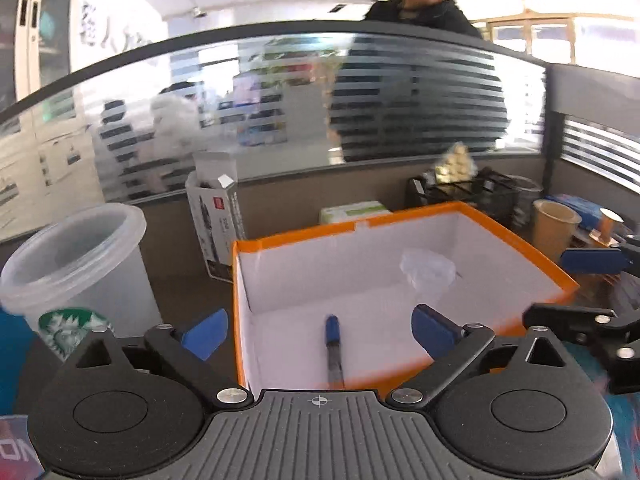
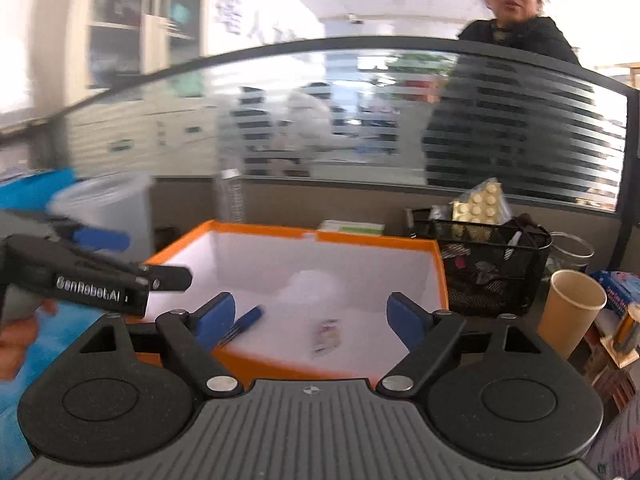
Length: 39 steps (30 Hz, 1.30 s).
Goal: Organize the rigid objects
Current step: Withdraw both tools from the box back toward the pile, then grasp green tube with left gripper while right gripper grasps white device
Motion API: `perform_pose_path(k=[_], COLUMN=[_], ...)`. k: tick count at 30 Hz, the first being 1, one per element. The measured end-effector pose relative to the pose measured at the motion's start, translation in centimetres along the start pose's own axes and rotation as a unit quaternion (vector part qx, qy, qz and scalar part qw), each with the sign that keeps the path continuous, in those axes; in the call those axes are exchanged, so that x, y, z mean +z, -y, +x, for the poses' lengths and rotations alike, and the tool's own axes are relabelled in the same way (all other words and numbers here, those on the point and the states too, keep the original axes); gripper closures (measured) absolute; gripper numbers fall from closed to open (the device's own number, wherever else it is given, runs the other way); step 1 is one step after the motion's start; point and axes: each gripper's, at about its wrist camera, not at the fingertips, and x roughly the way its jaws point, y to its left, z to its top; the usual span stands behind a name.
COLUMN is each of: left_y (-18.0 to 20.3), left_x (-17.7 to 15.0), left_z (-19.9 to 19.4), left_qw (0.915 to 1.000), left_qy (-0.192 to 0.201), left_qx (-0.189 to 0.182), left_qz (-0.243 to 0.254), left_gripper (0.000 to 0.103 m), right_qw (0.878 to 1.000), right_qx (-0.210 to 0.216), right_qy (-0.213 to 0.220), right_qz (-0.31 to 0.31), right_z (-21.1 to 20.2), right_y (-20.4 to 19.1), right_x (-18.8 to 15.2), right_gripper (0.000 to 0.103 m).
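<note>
Over my left claw (image 1: pixel 320 330), jaws wide and empty, the pen (image 1: pixel 334 350) lies in the orange box (image 1: pixel 404 218). Over my right claw (image 2: pixel 311 316), also wide and empty, it looks light, stiff and slippery; I'd pinch it mid-barrel.

Both my wrist cams sit close, angled down over the orange box (image 1: pixel 400 220); left views from its left, right from its right; both share it.
</note>
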Motion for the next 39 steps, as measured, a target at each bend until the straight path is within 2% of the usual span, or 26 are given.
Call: perform_pose_path(k=[4, 10, 15, 21, 27, 31, 36, 39], left_y=[0.3, 1.4, 2.3, 3.7, 4.1, 4.3, 4.9, 5.1], left_x=[-2.8, -7.0, -8.8, -9.6, -9.7, -9.8, -10.2, -10.3], left_z=[-2.1, -2.7, -2.4, -1.6, -0.2, 0.5, 1.2, 1.3], left_qw=[0.9992, 0.9920, 0.9882, 0.9835, 0.9791, 0.9766, 0.9740, 0.9751], left_qy=[-0.017, -0.076, -0.105, -0.117, -0.131, -0.139, -0.145, -0.132], left_qx=[-0.034, -0.096, -0.103, -0.120, -0.138, -0.148, -0.155, -0.158], left_qz=[0.014, 0.028, 0.042, 0.069, 0.071, 0.073, 0.079, 0.081], left_gripper=[0.003, 0.003, 0.003, 0.003, 0.003, 0.004, 0.009, 0.010], right_qw=[0.999, 0.995, 0.990, 0.985, 0.978, 0.978, 0.974, 0.972], right_qx=[0.037, 0.062, 0.069, 0.102, 0.096, 0.108, 0.117, 0.121], right_qy=[-0.029, -0.079, -0.122, -0.127, -0.139, -0.159, -0.167, -0.172], right_qz=[-0.008, -0.012, -0.015, -0.055, -0.123, -0.086, -0.104, -0.101], right_z=[-2.9, -5.2, -5.2, -4.5, -3.8, -3.1, -3.1, -3.0], right_y=[-0.3, -0.2, 0.6, 0.8, 0.1, 1.2, 0.7, 0.6], right_x=[-2.7, -7.3, -9.8, -10.4, -11.0, -10.7, -10.7, -10.6], right_gripper=[0.021, 0.023, 0.031, 0.032, 0.034, 0.028, 0.024, 0.022])
